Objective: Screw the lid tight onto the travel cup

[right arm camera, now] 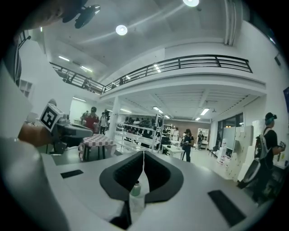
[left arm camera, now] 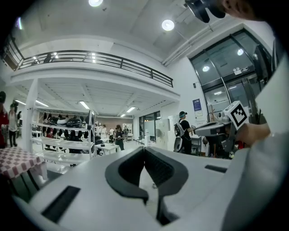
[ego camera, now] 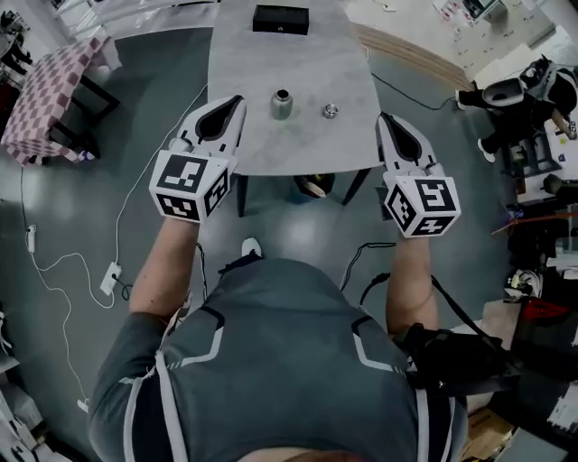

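Observation:
On the grey table (ego camera: pixel 271 149) stands the small metal travel cup (ego camera: pixel 283 104), upright and open-topped. Its lid (ego camera: pixel 330 111) lies on the table a little to the cup's right. My left gripper (ego camera: pixel 238 100) hovers at the table's left front corner, jaws shut and empty. At the right front corner my right gripper (ego camera: pixel 384 117) is likewise shut on nothing. In the right gripper view the cup (right arm camera: pixel 136 188) shows low behind the shut jaws of that gripper (right arm camera: pixel 143 153). In the left gripper view the lid (left arm camera: pixel 154 185) is a small speck below that gripper's (left arm camera: pixel 144 149) shut jaws.
A black box (ego camera: pixel 281 19) lies at the table's far end. A checkered-cloth table (ego camera: pixel 50 95) stands to the left, and cables (ego camera: pixel 54 271) run over the floor. Dark equipment (ego camera: pixel 528 117) crowds the right side. People stand among the shelves (right arm camera: pixel 149 128) in the hall.

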The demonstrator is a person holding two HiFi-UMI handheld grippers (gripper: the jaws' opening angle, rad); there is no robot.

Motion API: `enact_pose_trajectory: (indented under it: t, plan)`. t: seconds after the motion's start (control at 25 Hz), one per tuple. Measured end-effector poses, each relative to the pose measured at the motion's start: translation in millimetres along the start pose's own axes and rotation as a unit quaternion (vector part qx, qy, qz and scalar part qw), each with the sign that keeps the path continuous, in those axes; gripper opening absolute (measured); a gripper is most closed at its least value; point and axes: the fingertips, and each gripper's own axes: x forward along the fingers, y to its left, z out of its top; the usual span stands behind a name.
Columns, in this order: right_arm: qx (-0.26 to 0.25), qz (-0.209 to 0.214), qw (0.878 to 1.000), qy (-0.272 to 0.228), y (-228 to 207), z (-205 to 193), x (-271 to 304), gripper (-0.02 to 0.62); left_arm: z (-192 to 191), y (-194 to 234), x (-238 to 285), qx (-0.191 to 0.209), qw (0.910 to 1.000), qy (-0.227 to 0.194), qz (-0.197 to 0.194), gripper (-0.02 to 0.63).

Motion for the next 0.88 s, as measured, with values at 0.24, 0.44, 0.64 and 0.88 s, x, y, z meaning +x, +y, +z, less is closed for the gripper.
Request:
enact_pose_trajectory:
  t: [0.24, 0.44, 0.64, 0.88]
  plan:
    - [0.007, -0.003, 1.000, 0.016, -0.3, -4.1, 44.0, 0.029, -12.6, 38.4, 25.6, -0.013, 0.9998, 0.008, -0.009, 0.009]
    - [0.010, 0.003, 1.000, 0.021, -17.8, -11.7, 68.3, 0.029, -19.4, 43.4, 46.8, -0.015, 0.9997, 0.017, -0.010, 0.009]
    - [0.017, 0.029, 0.999, 0.018, -52.7, -30.0, 92.3, 0.031, -32.6, 36.1, 78.2, -0.012, 0.9994, 0.031, 0.013, 0.009]
    - [0.023, 0.084, 0.996, 0.017, -97.8, -46.0, 126.7, 0.032, -43.2, 26.1, 119.9, -0.025, 0.9976, 0.043, 0.048, 0.011]
